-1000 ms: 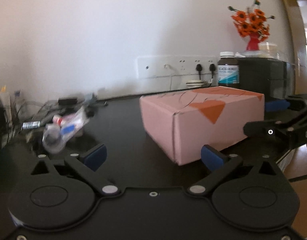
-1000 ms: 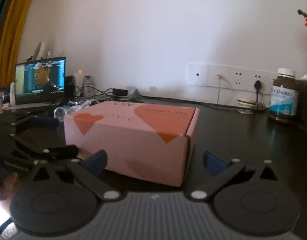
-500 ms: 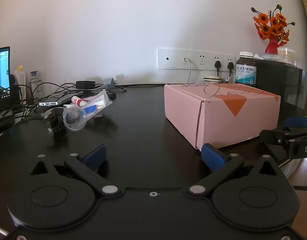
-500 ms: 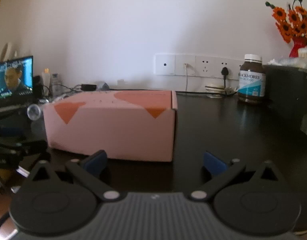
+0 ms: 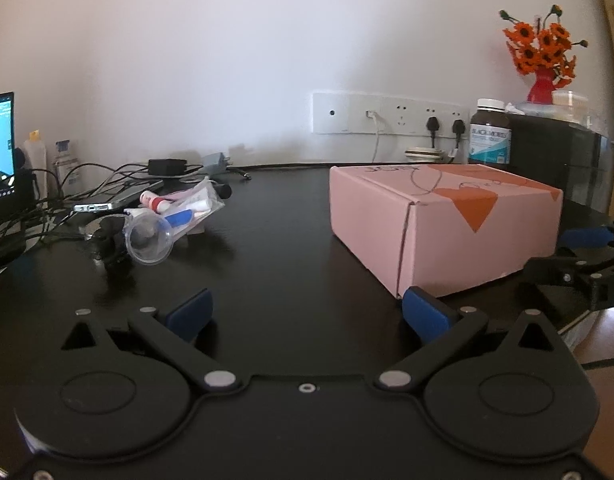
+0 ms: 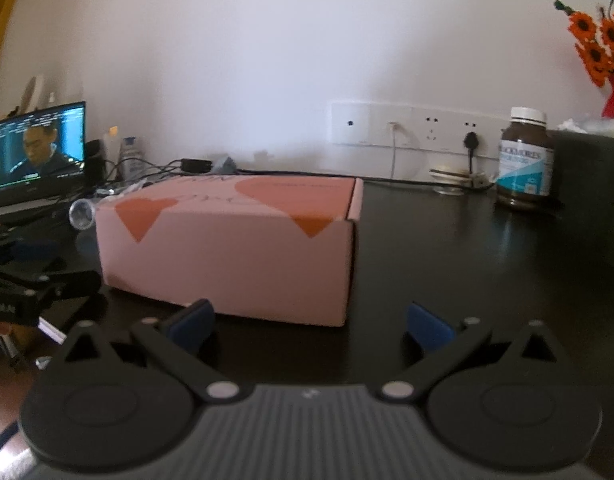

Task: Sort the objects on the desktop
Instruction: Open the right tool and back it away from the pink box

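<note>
A closed pink cardboard box with orange heart-shaped patches point(image 5: 447, 224) sits flat on the glossy black table point(image 5: 275, 264), right of centre in the left wrist view and left of centre in the right wrist view. The left tool point(image 5: 307, 314) hovers low over the near part of the table with its blue-padded fingers spread wide and nothing between them; its right pad lies just in front of the near corner of the box. The right tool point(image 6: 309, 322) is likewise spread wide and empty, its left pad just in front of the box's near face and its right pad over bare table. Far left of the box lies a clear plastic bag holding small tubes and a blue-handled item point(image 5: 175, 216), resting on its side near a tangle of black cables point(image 5: 87, 184) and a flat silver phone point(image 5: 107, 203). A laptop with a lit screen point(image 6: 37, 152) stands at the far left edge. Against the white wall runs a white socket strip point(image 5: 391, 120), and to its right a brown pill bottle with a white cap and teal label point(image 6: 525, 160) stands upright on the table. Orange artificial flowers in a red vase point(image 5: 541, 60) stand on a dark cabinet point(image 5: 555, 152) at the far right.
</note>
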Demonstrator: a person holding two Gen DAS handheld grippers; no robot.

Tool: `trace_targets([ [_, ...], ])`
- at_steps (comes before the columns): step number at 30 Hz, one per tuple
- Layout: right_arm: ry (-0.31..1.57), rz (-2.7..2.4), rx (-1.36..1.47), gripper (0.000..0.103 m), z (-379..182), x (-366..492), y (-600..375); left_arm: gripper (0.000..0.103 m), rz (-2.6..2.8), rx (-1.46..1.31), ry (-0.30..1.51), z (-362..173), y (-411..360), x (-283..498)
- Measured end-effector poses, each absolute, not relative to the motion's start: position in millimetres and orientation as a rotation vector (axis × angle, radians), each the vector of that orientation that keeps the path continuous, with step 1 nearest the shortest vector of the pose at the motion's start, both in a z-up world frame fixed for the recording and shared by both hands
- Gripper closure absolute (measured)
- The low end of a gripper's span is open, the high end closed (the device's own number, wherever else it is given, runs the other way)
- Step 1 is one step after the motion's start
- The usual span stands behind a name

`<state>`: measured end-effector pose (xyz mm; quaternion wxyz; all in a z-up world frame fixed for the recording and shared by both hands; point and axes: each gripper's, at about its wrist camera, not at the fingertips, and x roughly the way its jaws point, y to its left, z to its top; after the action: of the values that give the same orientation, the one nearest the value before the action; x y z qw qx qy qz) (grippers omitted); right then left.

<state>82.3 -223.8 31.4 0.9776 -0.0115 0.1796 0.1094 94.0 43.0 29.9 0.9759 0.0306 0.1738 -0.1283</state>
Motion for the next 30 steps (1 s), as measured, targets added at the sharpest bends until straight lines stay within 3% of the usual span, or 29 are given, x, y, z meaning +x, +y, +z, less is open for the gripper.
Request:
trace_targets([
  [20,0.440,0.218,-0.022,0.001,39,96,-222,0.000,-0.212,0.074,0.539,50,27,110],
  [25,0.451,0.229,-0.026,0.001,42,97,-222,0.000,-0.194,0.078,0.503,48,27,106],
  [30,0.333,0.300,-0.142,0.001,48,86,-220,0.000,-0.205,0.201,0.360,46,24,90],
])
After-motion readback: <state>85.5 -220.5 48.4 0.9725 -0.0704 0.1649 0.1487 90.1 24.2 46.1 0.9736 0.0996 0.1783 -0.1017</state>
